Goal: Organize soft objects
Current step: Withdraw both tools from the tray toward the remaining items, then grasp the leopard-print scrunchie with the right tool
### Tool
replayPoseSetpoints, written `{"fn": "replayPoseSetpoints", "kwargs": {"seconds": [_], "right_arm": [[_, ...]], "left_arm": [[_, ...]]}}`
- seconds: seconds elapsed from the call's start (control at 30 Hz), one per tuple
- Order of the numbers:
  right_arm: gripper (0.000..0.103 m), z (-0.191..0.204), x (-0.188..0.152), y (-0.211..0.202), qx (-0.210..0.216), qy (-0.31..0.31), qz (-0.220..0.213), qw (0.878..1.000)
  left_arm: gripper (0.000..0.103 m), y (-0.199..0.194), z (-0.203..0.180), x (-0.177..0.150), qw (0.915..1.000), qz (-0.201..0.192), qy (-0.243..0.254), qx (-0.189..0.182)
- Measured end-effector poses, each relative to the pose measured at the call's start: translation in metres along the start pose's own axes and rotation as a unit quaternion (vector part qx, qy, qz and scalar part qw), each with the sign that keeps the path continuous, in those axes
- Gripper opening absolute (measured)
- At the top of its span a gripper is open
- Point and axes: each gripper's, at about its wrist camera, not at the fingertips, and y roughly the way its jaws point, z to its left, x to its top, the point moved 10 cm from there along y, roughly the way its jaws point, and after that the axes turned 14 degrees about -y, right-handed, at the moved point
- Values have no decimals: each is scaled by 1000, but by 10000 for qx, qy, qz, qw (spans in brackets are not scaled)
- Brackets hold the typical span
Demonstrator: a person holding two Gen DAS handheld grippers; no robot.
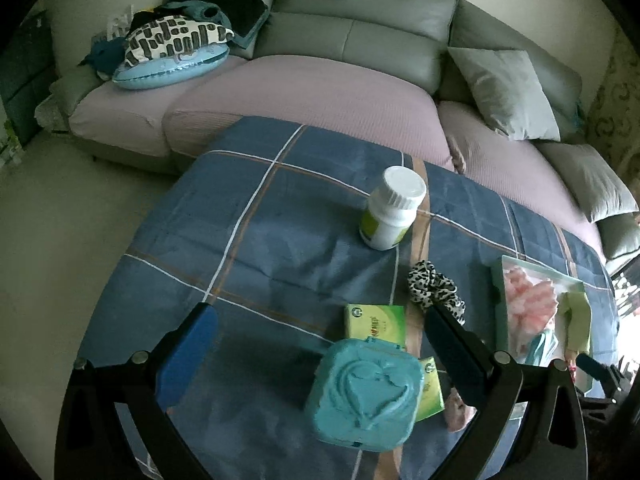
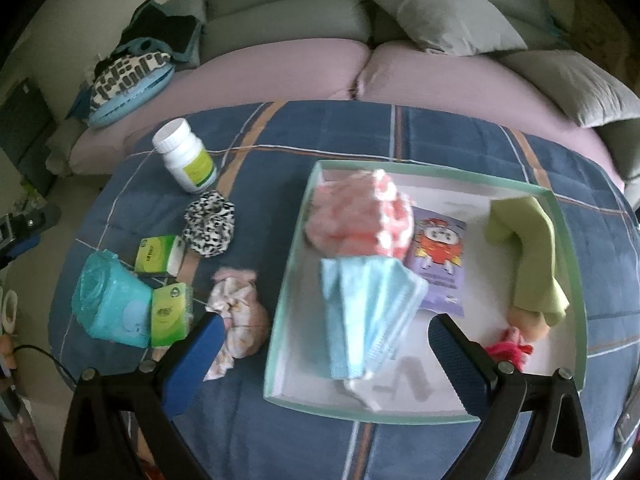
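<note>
In the right wrist view a shallow tray (image 2: 296, 240) holds a pink fluffy piece (image 2: 352, 216), a blurred light-blue face mask (image 2: 368, 312), a purple packet (image 2: 438, 264), a green cloth (image 2: 524, 252) and a red yarn bit (image 2: 510, 346). My right gripper (image 2: 326, 344) is open above the tray's near edge, the mask lying loose between its fingers. Left of the tray lie a pink floral scrunchie (image 2: 240, 312) and a leopard scrunchie (image 2: 208, 226). My left gripper (image 1: 320, 336) is open over a teal box (image 1: 364, 392), with the leopard scrunchie (image 1: 434, 290) by its right finger.
A white pill bottle (image 1: 394, 214) stands on the blue plaid cloth (image 1: 260, 240). Two green tissue packs (image 1: 374, 322) (image 1: 430, 390) flank the teal box. Behind the table is a sofa with pink seat covers (image 1: 320, 92), grey cushions (image 1: 504, 92) and a pile of clothes (image 1: 180, 36).
</note>
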Motion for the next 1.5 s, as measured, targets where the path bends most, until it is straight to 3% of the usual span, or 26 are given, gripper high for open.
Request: {"fn": "replayPoseSetpoints", "kwargs": {"seconds": [0.27, 0.6, 0.8, 0.97, 1.23, 1.5], "right_arm": [[103, 22, 17, 7, 210, -192, -62, 9996], [103, 45, 42, 28, 486, -405, -65, 9980], [102, 65, 59, 43, 621, -662, -51, 9959], [96, 76, 67, 65, 833, -806, 66, 9932], [86, 79, 66, 97, 1060, -853, 348, 9901], [76, 83, 70, 116, 1275, -779, 462, 9877]], "left_arm": [[103, 14, -6, 5, 9984, 409, 183, -342], [103, 46, -23, 1, 9882, 1333, 554, -515], [103, 81, -32, -14, 9691, 2329, 577, -569], [103, 108, -35, -25, 9543, 2905, 648, -285], [103, 131, -39, -43, 9373, 3455, 419, -195], [103, 143, -52, -49, 9331, 3539, 642, 61]]}}
